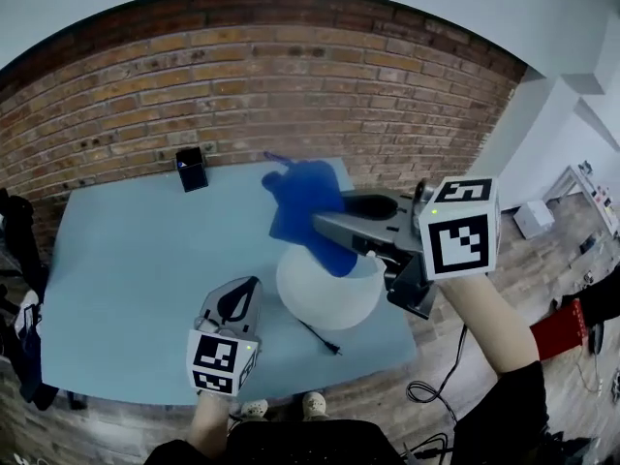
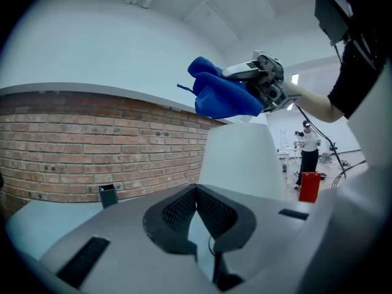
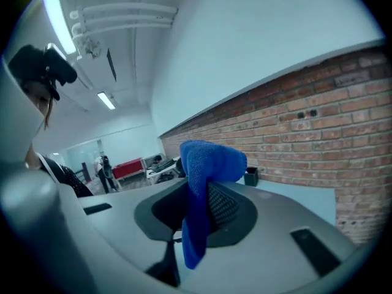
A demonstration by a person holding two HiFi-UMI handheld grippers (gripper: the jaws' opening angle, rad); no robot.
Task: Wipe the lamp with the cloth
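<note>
Right tongs [image 1: 325, 226] pinching blue cloth [image 1: 302, 200], holding it bunched just above white lamp [image 1: 327, 294], which is standing on surface [image 1: 126, 260]; likely lining up for wiping shade top. Left tongs [image 1: 248, 285] pressed together, empty, idling near lamp, probably waiting to steady it.

Deep blue: cloth [image 1: 300, 197] in right tongs [image 1: 322, 223]. Milky white: lamp [image 1: 329, 294] beneath them. Pale blue: desk [image 1: 126, 260]. Red-brown brick courses: wall [image 1: 242, 76] beyond. Grey, black mesh-lined: left tongs [image 1: 250, 284]. Black-and-white squares: marker cubes [image 1: 460, 226]. Black: small box [image 1: 192, 169] far ahead.
</note>
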